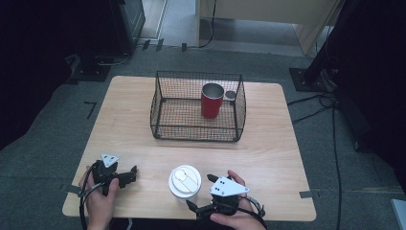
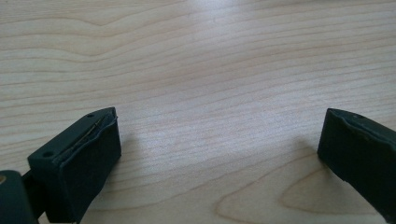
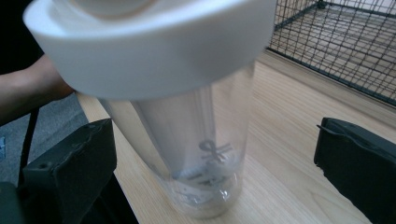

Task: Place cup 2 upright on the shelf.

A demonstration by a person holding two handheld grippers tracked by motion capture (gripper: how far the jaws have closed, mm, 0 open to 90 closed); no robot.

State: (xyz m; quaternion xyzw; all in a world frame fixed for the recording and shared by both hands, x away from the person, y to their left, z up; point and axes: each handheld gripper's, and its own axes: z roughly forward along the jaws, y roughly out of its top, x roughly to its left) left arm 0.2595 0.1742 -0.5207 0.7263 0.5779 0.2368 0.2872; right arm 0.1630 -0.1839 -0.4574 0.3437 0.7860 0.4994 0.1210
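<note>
Both grippers wide open, empty: right gripper [image 1: 201, 191] flanking shaker bottle [image 1: 185, 181] near table edge [image 1: 191, 215]; left gripper [image 1: 130, 173] apart.

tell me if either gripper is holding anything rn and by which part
Nothing is held. The right gripper is open with its jaws either side of the clear bottle, not touching it. The left gripper is open over bare table.

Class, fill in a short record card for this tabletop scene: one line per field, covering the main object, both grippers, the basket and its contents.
Main object: clear bottle with white lid, upright near the table's front edge
Right gripper: open, jaws either side of the bottle, not closed on it
Left gripper: open, over bare wood
Basket: black wire basket, mid-table
Basket contents: red cup, upright
Table: light wooden table
</note>
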